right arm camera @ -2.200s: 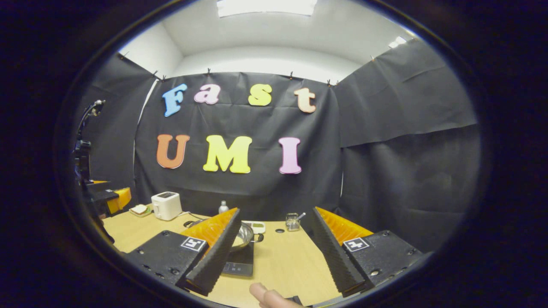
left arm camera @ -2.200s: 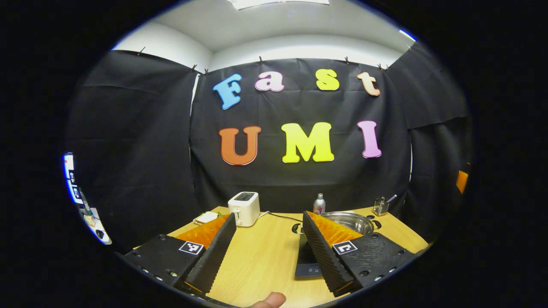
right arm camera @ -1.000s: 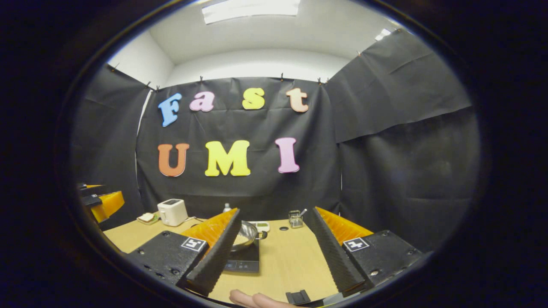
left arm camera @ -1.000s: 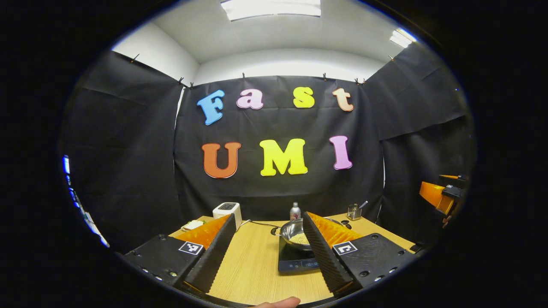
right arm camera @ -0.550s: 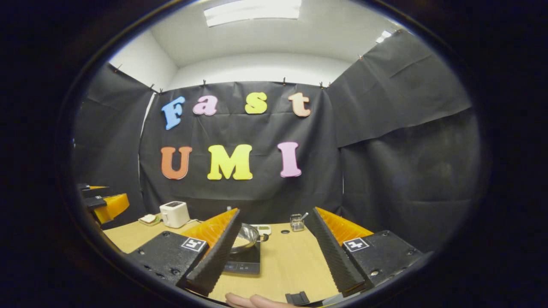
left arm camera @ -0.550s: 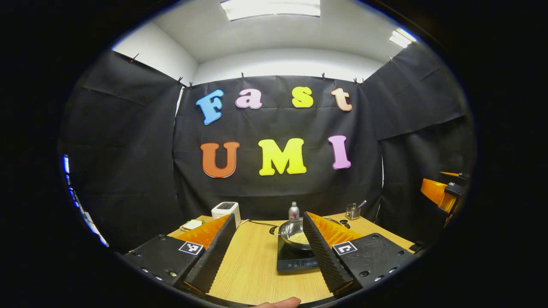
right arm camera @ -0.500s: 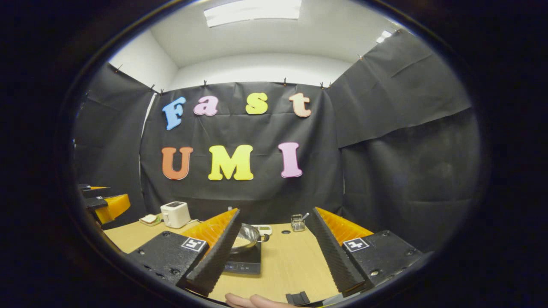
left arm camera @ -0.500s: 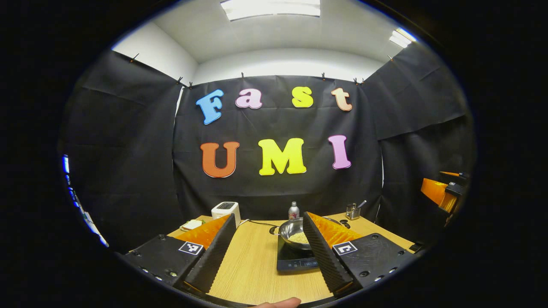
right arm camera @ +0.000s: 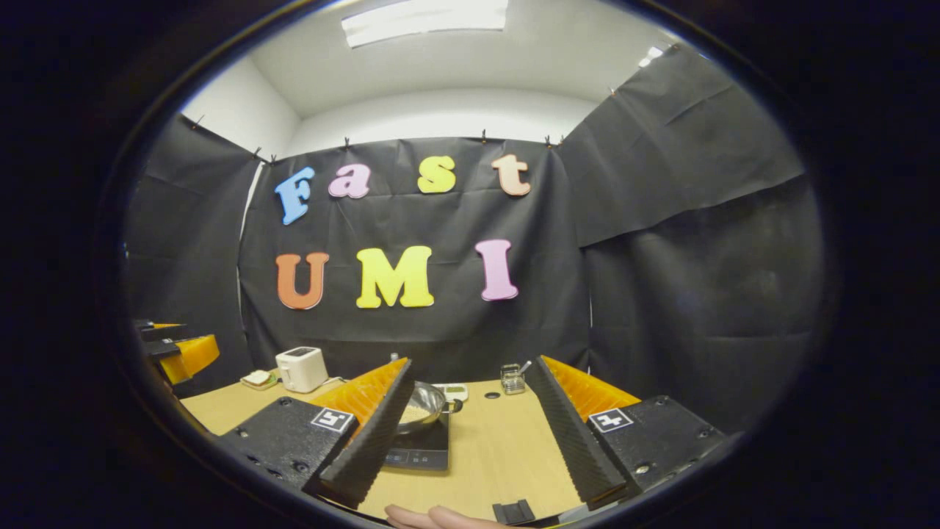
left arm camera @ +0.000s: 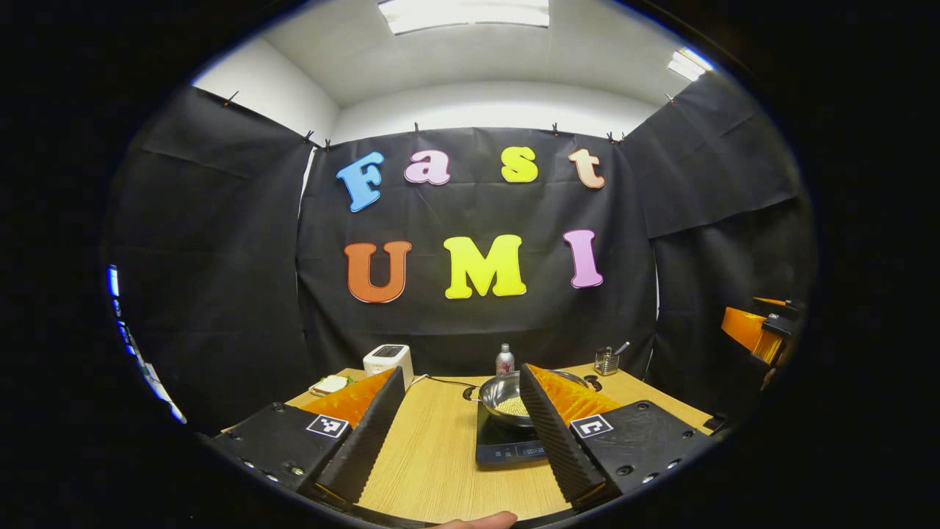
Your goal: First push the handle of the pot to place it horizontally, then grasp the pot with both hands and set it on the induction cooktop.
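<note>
on the black induction cooktop (left arm camera: 507,444), toward the back of the wooden worktop (left arm camera: 448,448), sits the steel pot (left arm camera: 505,397), so the placing looks done. the left claw (left arm camera: 461,433) hangs well back from it with its ribbed fingers (left arm camera: 367,433) spread wide and nothing between them; the right claw (right arm camera: 470,433) is likewise spread and empty, with the pot (right arm camera: 420,406) half hidden behind its left finger.

the pot is a shallow, stiff metal bowl, probably light for its size but smooth and slippery on the wall, so the sure holds are its two small dark side handles, one showing at the left rim (left arm camera: 470,395), one at the right rim (right arm camera: 452,404). a claw on each handle would keep it level. inside lies a pale grainy heap (left arm camera: 512,405), loose stuff that would slide or spill if the pot tips.

behind stand a white toaster (left arm camera: 388,361), a small bottle (left arm camera: 504,361) and a clear cup with a utensil in it (left arm camera: 607,361).
</note>
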`<act>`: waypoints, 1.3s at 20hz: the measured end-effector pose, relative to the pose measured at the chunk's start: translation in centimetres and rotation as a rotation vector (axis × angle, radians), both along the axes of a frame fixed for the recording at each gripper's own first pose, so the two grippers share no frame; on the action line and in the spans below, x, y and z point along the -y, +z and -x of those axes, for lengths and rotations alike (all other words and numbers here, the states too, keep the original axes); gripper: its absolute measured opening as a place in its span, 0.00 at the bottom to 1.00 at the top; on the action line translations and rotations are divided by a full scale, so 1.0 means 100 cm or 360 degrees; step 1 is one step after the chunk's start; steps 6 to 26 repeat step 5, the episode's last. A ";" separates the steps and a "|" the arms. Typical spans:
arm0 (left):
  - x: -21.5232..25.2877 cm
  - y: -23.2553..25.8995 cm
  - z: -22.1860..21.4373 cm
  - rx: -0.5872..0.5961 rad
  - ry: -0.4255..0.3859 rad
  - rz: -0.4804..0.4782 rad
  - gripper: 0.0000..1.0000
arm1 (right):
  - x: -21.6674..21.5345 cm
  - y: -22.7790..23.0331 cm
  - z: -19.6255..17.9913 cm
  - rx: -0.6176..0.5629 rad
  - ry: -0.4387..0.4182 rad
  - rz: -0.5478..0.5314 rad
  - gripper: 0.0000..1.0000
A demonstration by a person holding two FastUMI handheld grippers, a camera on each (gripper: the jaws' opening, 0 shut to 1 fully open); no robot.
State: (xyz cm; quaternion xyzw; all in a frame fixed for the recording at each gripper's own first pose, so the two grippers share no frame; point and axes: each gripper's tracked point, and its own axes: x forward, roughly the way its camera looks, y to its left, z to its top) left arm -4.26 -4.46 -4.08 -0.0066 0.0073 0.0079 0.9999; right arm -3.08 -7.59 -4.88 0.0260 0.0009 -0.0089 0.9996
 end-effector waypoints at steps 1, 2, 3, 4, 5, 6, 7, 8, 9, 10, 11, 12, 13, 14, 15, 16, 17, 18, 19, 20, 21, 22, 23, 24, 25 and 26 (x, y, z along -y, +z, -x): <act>-0.001 0.000 0.001 0.0001 0.0003 -0.0001 0.94 | 0.000 0.001 0.001 0.0004 0.0002 0.0000 1.00; -0.001 0.001 0.000 0.0006 0.0003 -0.0002 0.94 | -0.001 0.003 0.000 0.0012 0.0006 0.0004 1.00; 0.000 0.002 -0.001 0.0007 0.0004 -0.0003 0.94 | -0.002 0.004 0.002 0.0020 0.0010 0.0008 1.00; -0.001 0.002 0.000 0.0008 0.0006 -0.0004 0.94 | -0.003 0.006 0.002 0.0031 0.0015 0.0011 1.00; -0.001 0.002 0.000 0.0012 0.0009 -0.0006 0.94 | -0.005 0.007 0.003 0.0040 0.0021 0.0016 1.00; -0.001 0.002 0.000 0.0012 0.0009 -0.0006 0.94 | -0.005 0.007 0.003 0.0040 0.0021 0.0016 1.00; -0.001 0.002 0.000 0.0012 0.0009 -0.0006 0.94 | -0.005 0.007 0.003 0.0040 0.0021 0.0016 1.00; -0.001 0.002 0.000 0.0012 0.0009 -0.0006 0.94 | -0.005 0.007 0.003 0.0040 0.0021 0.0016 1.00; -0.001 0.002 0.000 0.0012 0.0009 -0.0006 0.94 | -0.005 0.007 0.003 0.0040 0.0021 0.0016 1.00; -0.001 0.002 0.000 0.0012 0.0009 -0.0006 0.94 | -0.005 0.007 0.003 0.0040 0.0021 0.0016 1.00; -0.001 0.002 0.000 0.0012 0.0009 -0.0006 0.94 | -0.005 0.007 0.003 0.0040 0.0021 0.0016 1.00; -0.001 0.002 0.000 0.0012 0.0009 -0.0006 0.94 | -0.005 0.007 0.003 0.0040 0.0021 0.0016 1.00; -0.001 0.002 0.000 0.0012 0.0009 -0.0006 0.94 | -0.005 0.007 0.003 0.0040 0.0021 0.0016 1.00; -0.001 0.002 0.000 0.0012 0.0009 -0.0006 0.94 | -0.005 0.007 0.003 0.0040 0.0021 0.0016 1.00; -0.001 0.002 0.000 0.0012 0.0009 -0.0006 0.94 | -0.005 0.007 0.003 0.0040 0.0021 0.0016 1.00; -0.001 0.002 0.000 0.0012 0.0009 -0.0006 0.94 | -0.005 0.007 0.003 0.0040 0.0021 0.0016 1.00; -0.001 0.002 0.000 0.0012 0.0009 -0.0006 0.94 | -0.005 0.007 0.003 0.0040 0.0021 0.0016 1.00; -0.001 0.002 0.000 0.0012 0.0009 -0.0006 0.94 | -0.005 0.007 0.003 0.0040 0.0021 0.0016 1.00; -0.001 0.002 0.000 0.0012 0.0009 -0.0006 0.94 | -0.005 0.007 0.003 0.0040 0.0021 0.0016 1.00; -0.001 0.002 0.000 0.0012 0.0009 -0.0006 0.94 | -0.005 0.007 0.003 0.0040 0.0021 0.0016 1.00; -0.001 0.002 0.000 0.0012 0.0009 -0.0006 0.94 | -0.005 0.007 0.003 0.0040 0.0021 0.0016 1.00; -0.001 0.002 0.000 0.0012 0.0009 -0.0006 0.94 | -0.005 0.007 0.003 0.0040 0.0021 0.0016 1.00; -0.001 0.002 0.000 0.0012 0.0009 -0.0006 0.94 | -0.005 0.007 0.003 0.0040 0.0021 0.0016 1.00; -0.001 0.002 0.000 0.0012 0.0009 -0.0006 0.94 | -0.005 0.007 0.003 0.0040 0.0021 0.0016 1.00; -0.001 0.002 0.000 0.0012 0.0009 -0.0006 0.94 | -0.005 0.007 0.003 0.0040 0.0021 0.0016 1.00; -0.001 0.002 0.000 0.0012 0.0009 -0.0006 0.94 | -0.005 0.007 0.003 0.0040 0.0021 0.0016 1.00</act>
